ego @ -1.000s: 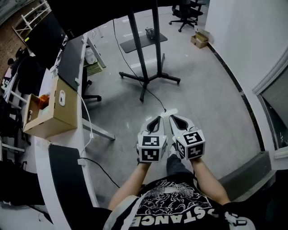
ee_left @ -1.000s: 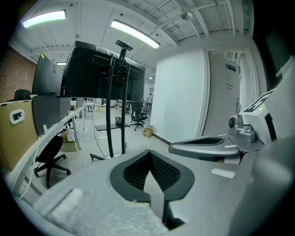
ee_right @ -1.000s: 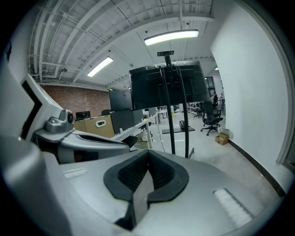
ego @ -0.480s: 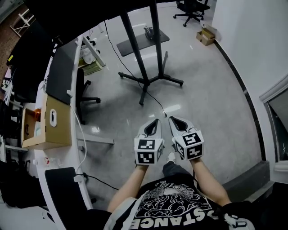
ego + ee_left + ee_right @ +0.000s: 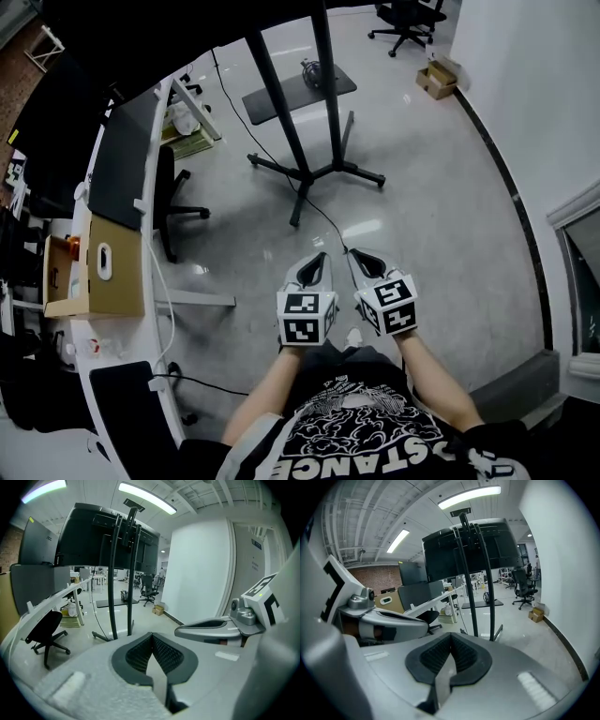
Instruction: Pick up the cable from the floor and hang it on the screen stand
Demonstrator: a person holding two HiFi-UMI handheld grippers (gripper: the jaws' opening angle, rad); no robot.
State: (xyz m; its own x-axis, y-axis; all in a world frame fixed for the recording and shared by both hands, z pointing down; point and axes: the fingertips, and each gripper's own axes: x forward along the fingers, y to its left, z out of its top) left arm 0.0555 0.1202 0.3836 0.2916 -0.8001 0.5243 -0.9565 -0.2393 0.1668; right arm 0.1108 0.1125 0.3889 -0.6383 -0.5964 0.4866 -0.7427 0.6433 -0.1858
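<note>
Nearest to the person, the left tool [image 5: 316, 266] and the right tool [image 5: 365, 263] are held side by side in front of the body. Each gripper view shows the jaws pressed together at the tips, with nothing between them. Compared with one second ago, the two tools have kept this same pose and have only slid a little lower in the head view. What changed is the room around them. The cardboard box [image 5: 94, 272] on the table [image 5: 159, 309] at the left now sits nearer the picture's edge and looks smaller, and more of the floor [image 5: 441, 206] is seen. I judge that the person has shifted or straightened a little and is not reaching down. Just beyond the tool tips in the head view, the cable [image 5: 323, 214] lies on the floor as a thin dark line. It runs from there to the foot of the screen stand [image 5: 330, 112] and on behind it. Both gripper views look level across the room, so the tools seem to be held well above the cable. For the task this means the pick-up is not yet begun: one tool must open and go down to the cable's near end. Farther off, the stand is upright on its spread legs and carries the dark screen. I cannot tell where on it the cable could hang.
</note>
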